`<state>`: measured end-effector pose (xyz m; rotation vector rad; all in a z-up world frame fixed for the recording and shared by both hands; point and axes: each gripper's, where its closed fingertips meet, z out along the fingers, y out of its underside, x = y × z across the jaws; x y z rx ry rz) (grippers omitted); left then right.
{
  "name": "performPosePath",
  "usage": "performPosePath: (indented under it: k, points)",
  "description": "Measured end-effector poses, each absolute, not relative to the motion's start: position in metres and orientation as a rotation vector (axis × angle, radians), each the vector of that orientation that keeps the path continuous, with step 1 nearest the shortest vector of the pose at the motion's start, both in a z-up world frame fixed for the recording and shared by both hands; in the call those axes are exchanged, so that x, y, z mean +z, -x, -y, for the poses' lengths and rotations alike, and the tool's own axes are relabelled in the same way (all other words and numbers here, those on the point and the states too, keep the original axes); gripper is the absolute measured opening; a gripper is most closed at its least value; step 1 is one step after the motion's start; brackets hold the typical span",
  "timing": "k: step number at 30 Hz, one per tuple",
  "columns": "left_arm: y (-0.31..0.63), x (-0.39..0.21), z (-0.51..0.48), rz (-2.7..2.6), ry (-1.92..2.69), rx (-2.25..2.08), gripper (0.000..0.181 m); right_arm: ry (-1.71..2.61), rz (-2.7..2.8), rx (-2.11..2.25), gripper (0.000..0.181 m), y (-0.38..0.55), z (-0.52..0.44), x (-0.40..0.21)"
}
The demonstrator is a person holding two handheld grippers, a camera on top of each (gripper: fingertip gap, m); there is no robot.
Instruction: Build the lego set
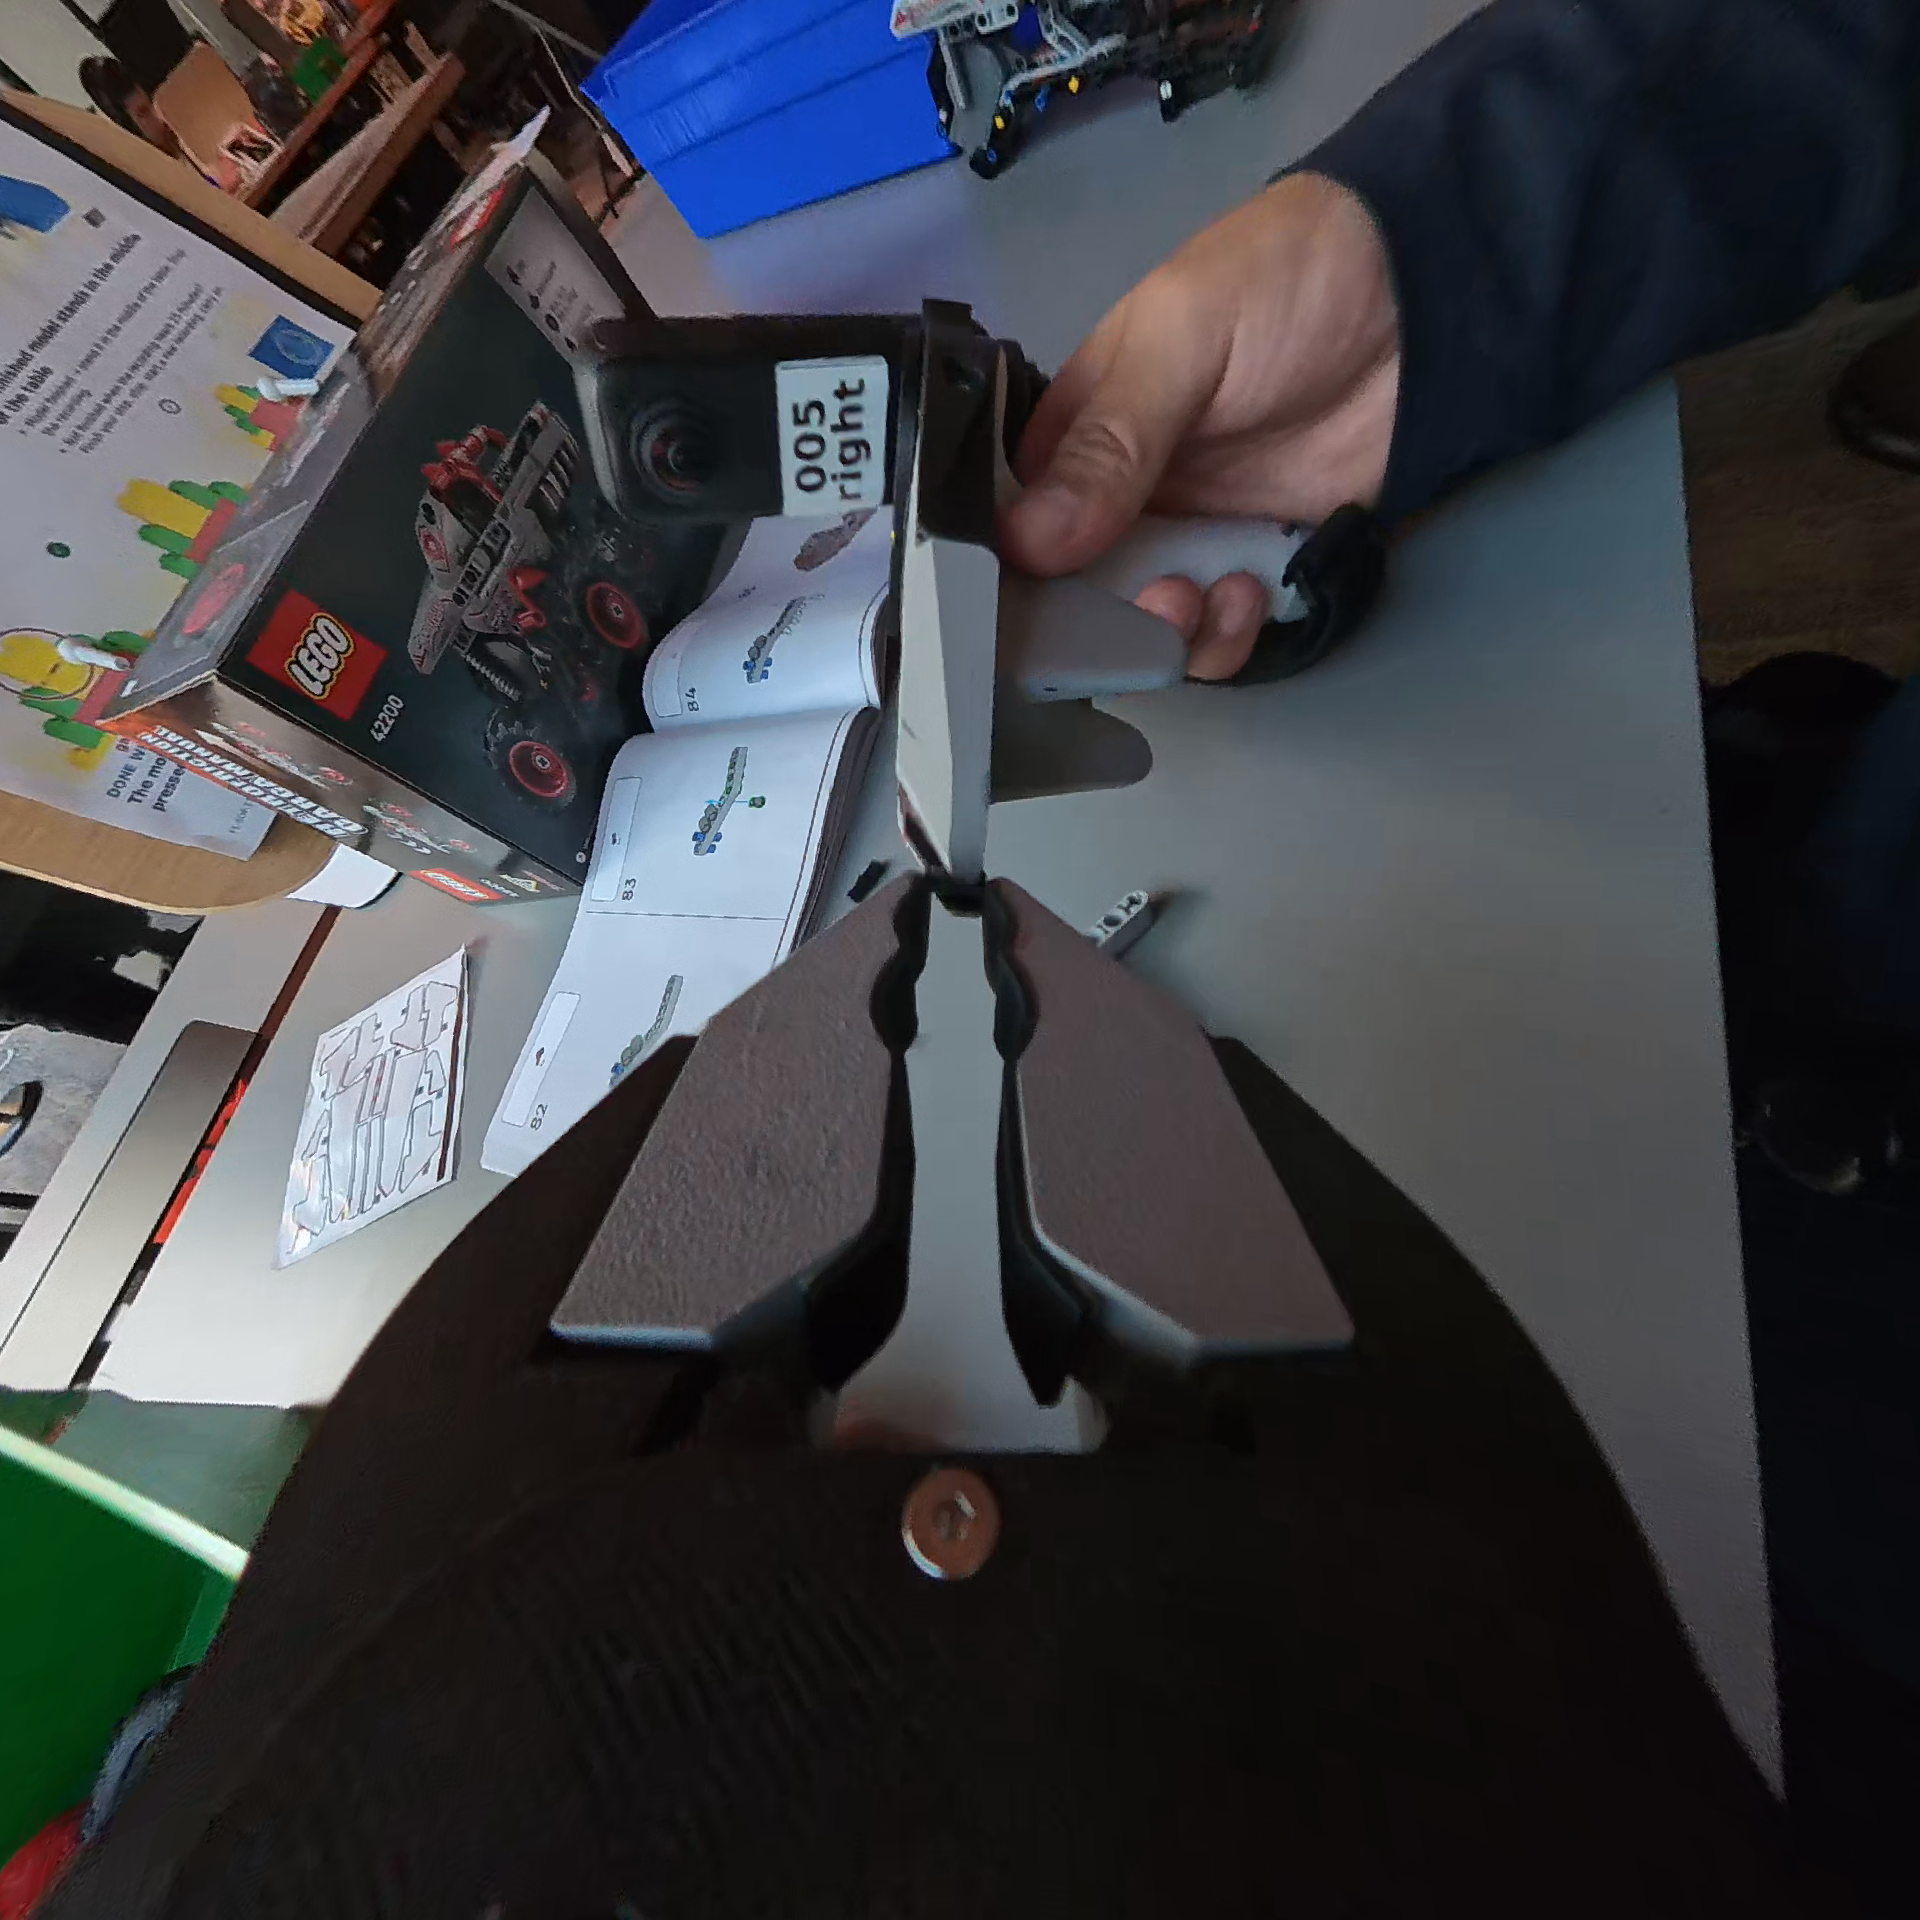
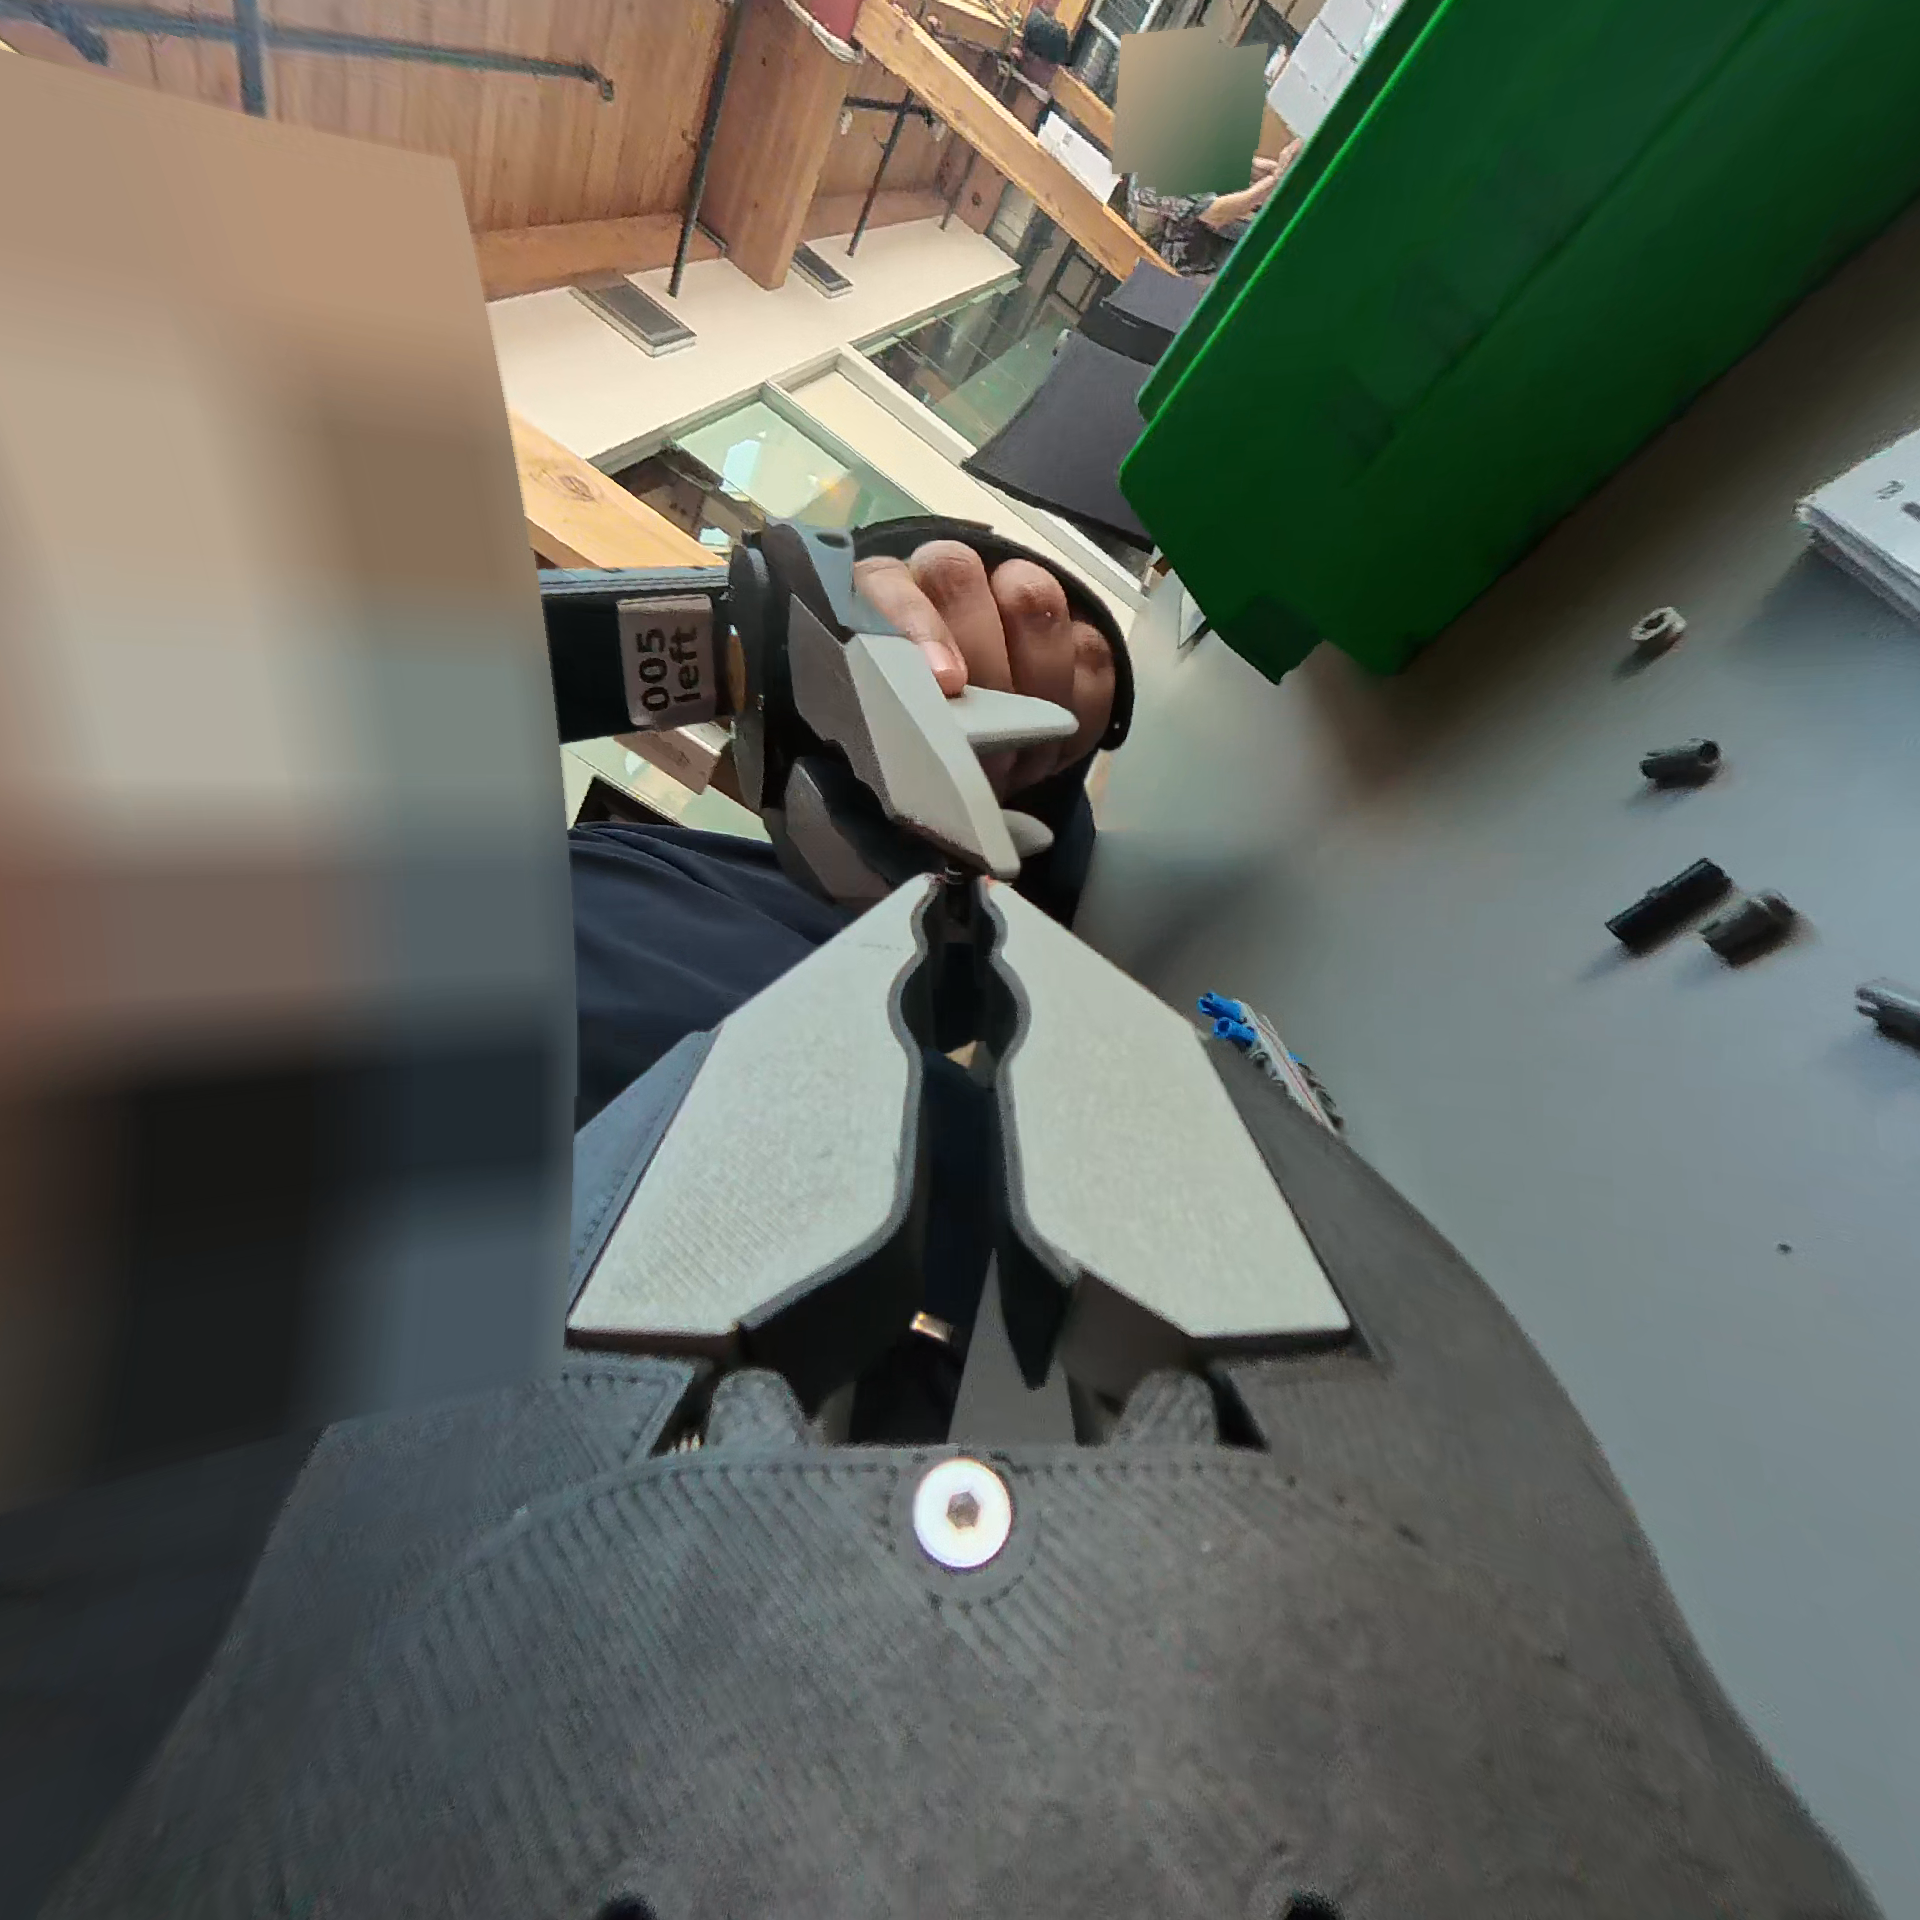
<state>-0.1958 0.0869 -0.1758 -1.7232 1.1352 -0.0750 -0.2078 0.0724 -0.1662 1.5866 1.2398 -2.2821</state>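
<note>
My left gripper (image 1: 956,896) and my right gripper (image 2: 961,888) meet tip to tip above the grey table (image 1: 1403,935). In the left wrist view the right gripper (image 1: 951,857) comes down from above, held by a hand. In the right wrist view the left gripper (image 2: 992,862) comes in from above, also held by a hand. Both are shut. A small black lego piece (image 1: 961,894) sits pinched where the tips meet; it also shows in the right wrist view (image 2: 951,927). I cannot tell whether it is one part or two joined parts.
The lego box (image 1: 416,623), the open instruction booklet (image 1: 727,790) and a sticker sheet (image 1: 384,1101) lie to the left. A small grey piece (image 1: 1127,914) lies by the tips. Loose black pins (image 2: 1668,904), a grey assembly with blue pins (image 2: 1247,1029), a green bin (image 2: 1507,312) and a blue bin (image 1: 769,104) are on the table.
</note>
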Motion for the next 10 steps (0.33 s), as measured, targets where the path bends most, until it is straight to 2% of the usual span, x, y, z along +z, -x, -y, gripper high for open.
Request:
performPosePath:
  k: [1,10]
  points:
    - [0.1969,-0.1784,-0.0873,-1.155,1.732,-0.060,0.007,-1.614,-1.260,-2.268,0.001,0.2088,-0.0728,-0.1685]
    - [0.1998,-0.1764,-0.0873,-1.182,1.747,-0.043,0.008,-1.638,-1.246,-2.308,0.000,0.2111,-0.0748,-0.1668]
